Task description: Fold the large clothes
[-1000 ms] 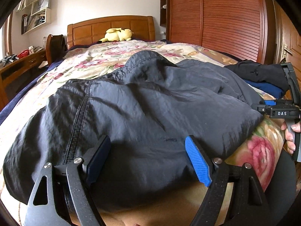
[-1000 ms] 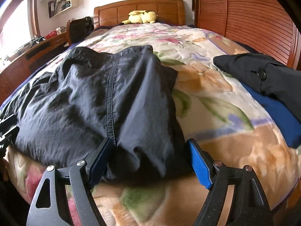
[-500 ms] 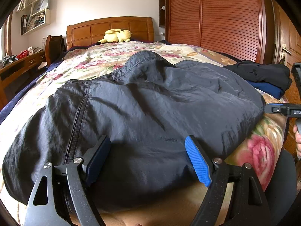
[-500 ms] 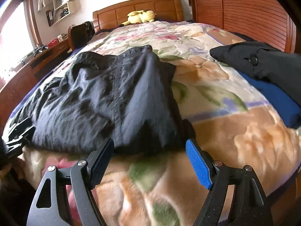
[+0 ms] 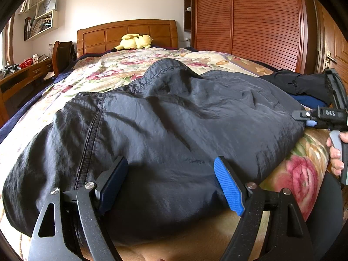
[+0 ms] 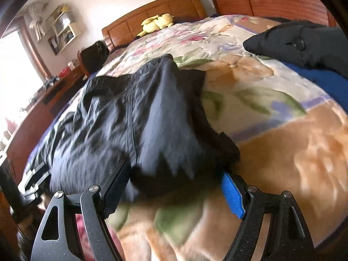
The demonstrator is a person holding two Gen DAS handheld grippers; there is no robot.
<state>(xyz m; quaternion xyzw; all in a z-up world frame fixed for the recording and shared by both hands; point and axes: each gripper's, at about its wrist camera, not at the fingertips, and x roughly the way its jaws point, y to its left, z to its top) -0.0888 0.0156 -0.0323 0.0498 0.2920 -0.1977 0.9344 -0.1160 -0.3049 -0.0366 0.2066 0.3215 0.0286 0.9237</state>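
Note:
A large dark nylon garment [image 5: 165, 126] lies crumpled across the near end of a bed with a floral blanket [image 5: 113, 71]. My left gripper [image 5: 171, 182] is open, its jaws spread over the garment's near edge. My right gripper [image 6: 176, 187] is open, tilted, with the garment's [image 6: 148, 119] right corner between its jaws. The right gripper also shows in the left wrist view [image 5: 322, 117], at the garment's right edge.
Folded black clothing [image 6: 304, 45] on a blue item [image 6: 322, 82] lies at the bed's right side. A yellow plush toy [image 5: 133, 41] sits by the wooden headboard. A desk [image 5: 21, 76] stands to the left, wooden wardrobe doors [image 5: 250, 21] to the right.
My right gripper pulled back from the garment's corner, then moved in again and tilted; the corner sits between its jaws. My left gripper barely moved.

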